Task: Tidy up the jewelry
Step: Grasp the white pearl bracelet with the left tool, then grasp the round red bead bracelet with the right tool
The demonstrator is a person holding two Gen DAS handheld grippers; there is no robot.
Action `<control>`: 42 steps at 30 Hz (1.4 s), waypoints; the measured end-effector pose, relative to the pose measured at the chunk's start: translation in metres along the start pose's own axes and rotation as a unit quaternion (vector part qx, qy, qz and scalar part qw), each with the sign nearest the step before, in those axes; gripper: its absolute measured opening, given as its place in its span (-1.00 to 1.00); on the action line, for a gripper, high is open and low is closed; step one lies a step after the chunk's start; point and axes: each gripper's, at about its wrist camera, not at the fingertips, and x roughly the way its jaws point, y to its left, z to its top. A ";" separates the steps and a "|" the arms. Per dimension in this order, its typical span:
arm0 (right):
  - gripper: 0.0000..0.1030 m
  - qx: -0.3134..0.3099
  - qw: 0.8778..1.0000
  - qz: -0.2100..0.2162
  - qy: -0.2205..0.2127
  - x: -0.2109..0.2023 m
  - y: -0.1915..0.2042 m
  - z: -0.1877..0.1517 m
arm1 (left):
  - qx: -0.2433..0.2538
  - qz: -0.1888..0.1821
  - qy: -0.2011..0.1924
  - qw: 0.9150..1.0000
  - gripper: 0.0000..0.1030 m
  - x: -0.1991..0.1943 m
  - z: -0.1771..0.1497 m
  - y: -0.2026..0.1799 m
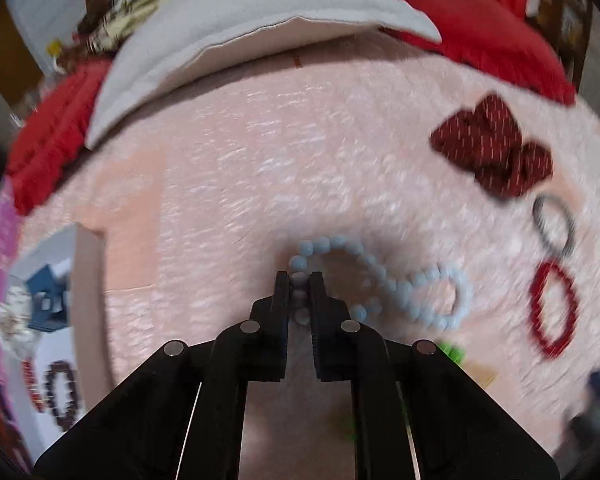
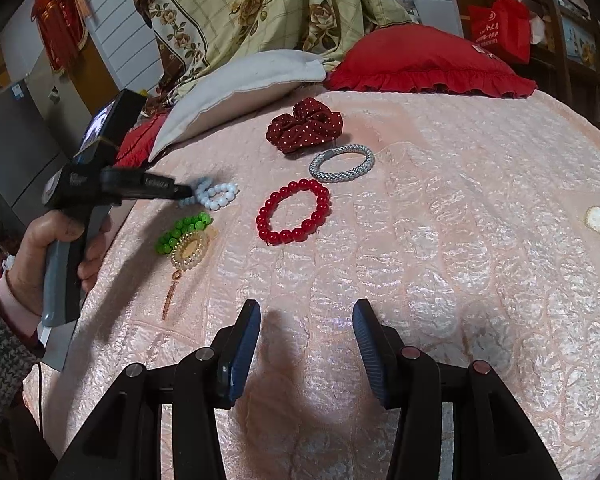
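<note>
Black jaws of my left gripper (image 1: 300,280) sit low centre in the left wrist view, pinched on the pale blue bead bracelet (image 1: 384,280) lying looped on the pink bedspread (image 1: 260,152); I judge it light, floppy, its beads slippery, so gripping across the strand suits; right gripper (image 2: 306,312) hangs half open, empty; red bag (image 2: 500,28), upper right, carries white print I cannot read.

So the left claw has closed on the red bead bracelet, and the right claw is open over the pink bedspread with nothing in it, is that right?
Not quite. The left claw has closed on the pale blue bead bracelet, as the left wrist view shows. The red bead bracelet lies untouched. The right claw is open over the pink bedspread, holding nothing.
</note>
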 end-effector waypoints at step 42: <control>-0.83 -0.060 0.996 -0.045 0.040 0.052 0.047 0.080 | -0.108 -0.112 -0.063 0.986 -0.85 -0.086 -0.097 0.066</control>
